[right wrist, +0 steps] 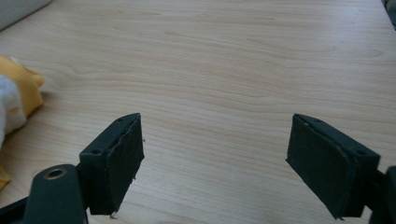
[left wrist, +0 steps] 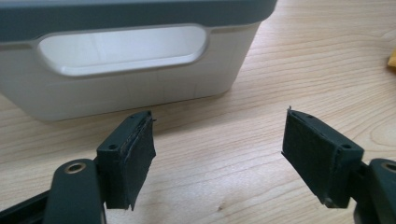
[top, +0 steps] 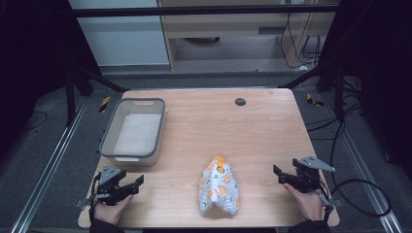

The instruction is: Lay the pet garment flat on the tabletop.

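Both your grippers sit at the desk's near edge, the left gripper (top: 127, 186) by the near-left corner just in front of the bin (top: 108, 143) and the right gripper (top: 285, 175) by the near-right corner, each with jaws spread wide and holding nothing. Between them, near the middle of the near edge, lies the bundled cloth (top: 219, 187), white with orange print, apart from both grippers and outside the bin. You look to be at the start, with the reach not yet made; the next move likely calls for bringing one open gripper in over the cloth and closing on a firm fold.
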The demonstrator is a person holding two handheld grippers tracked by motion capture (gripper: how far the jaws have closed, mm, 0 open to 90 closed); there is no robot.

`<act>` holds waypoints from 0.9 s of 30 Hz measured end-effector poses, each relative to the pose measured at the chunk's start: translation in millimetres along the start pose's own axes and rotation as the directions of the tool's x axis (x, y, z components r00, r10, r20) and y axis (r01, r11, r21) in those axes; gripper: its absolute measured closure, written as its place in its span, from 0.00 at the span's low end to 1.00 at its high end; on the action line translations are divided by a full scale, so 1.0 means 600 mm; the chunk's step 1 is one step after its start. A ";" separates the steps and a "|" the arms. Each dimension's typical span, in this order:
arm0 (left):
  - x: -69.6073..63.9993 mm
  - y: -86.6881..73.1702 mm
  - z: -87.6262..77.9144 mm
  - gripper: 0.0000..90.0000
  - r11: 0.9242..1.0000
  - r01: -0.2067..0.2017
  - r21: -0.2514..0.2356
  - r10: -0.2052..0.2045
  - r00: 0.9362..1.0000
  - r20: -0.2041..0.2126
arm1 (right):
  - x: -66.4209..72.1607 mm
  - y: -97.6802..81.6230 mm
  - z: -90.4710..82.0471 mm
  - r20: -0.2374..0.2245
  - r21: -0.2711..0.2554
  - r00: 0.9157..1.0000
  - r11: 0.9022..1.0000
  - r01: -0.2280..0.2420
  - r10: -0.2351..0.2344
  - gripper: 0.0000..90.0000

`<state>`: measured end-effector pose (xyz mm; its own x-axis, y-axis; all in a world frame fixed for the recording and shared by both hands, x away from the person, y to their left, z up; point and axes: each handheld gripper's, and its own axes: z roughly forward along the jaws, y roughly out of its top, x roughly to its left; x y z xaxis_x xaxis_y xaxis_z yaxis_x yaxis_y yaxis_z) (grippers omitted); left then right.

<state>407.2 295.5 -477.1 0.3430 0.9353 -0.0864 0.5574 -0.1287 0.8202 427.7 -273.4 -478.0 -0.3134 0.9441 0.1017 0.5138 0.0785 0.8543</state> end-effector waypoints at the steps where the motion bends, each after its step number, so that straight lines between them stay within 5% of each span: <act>1: -0.003 0.001 -0.001 0.27 1.000 -0.007 -0.003 0.007 1.000 0.000 | 0.005 0.002 -0.001 -0.031 -0.007 1.000 1.000 -0.002 0.002 0.25; 27: -0.054 0.032 -0.026 0.42 0.998 -0.005 -0.065 0.012 0.995 0.103 | 0.062 0.033 -0.007 -0.188 -0.032 0.978 0.996 0.082 -0.087 0.41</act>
<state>395.1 268.1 -449.8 0.4260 0.8947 -0.1345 0.5049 -0.1118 0.8559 422.7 -238.0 -454.8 -0.5014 0.8567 0.1209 0.4604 0.1459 0.8757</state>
